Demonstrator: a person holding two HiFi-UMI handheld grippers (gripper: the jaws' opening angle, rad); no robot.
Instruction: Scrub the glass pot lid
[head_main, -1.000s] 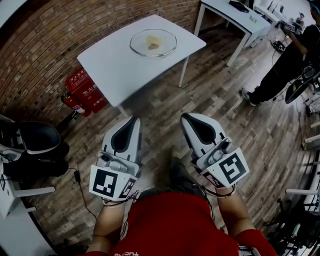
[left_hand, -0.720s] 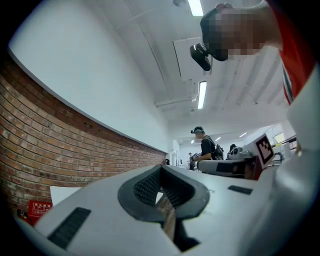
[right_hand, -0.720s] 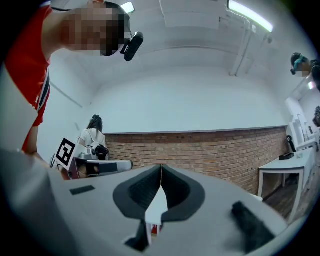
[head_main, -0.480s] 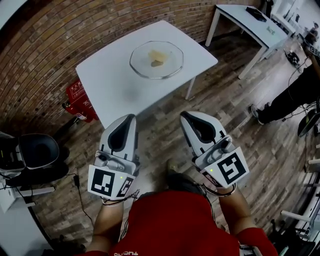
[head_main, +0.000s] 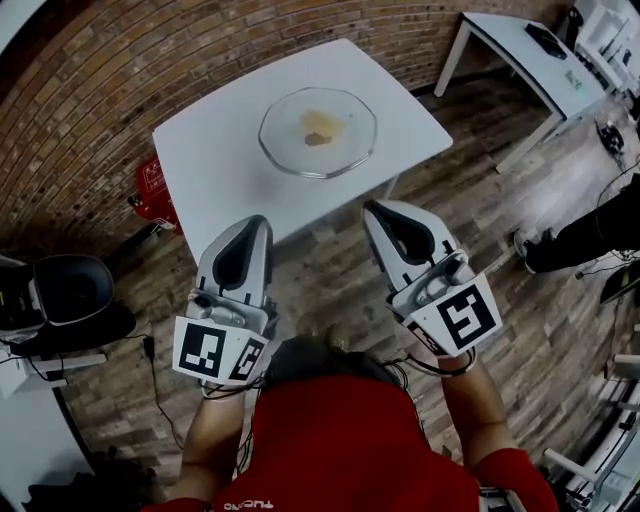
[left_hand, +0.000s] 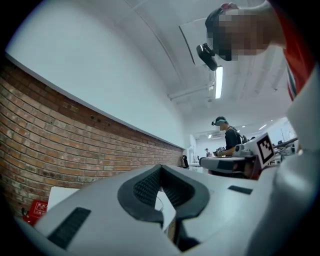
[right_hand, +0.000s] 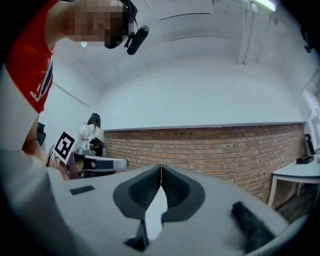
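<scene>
A round glass pot lid (head_main: 318, 131) lies on the white table (head_main: 215, 160), with a small yellowish-brown lump showing in its middle. My left gripper (head_main: 259, 221) is shut and empty, held level just short of the table's near edge. My right gripper (head_main: 372, 208) is also shut and empty, at the table's near right edge. In the left gripper view the jaw tips (left_hand: 160, 166) meet, with brick wall and a strip of table beyond. In the right gripper view the tips (right_hand: 161, 165) also meet, facing the brick wall.
A brick wall (head_main: 120, 50) runs behind the table. A red fire extinguisher box (head_main: 152, 190) stands on the wooden floor at the table's left. A dark chair (head_main: 65, 290) is at far left. A second white table (head_main: 520, 50) and a standing person (head_main: 590, 235) are at right.
I have walked toward the table. It and the lid now sit closer to both grippers, which reach its near edge. Both grippers stay shut and side by side.
</scene>
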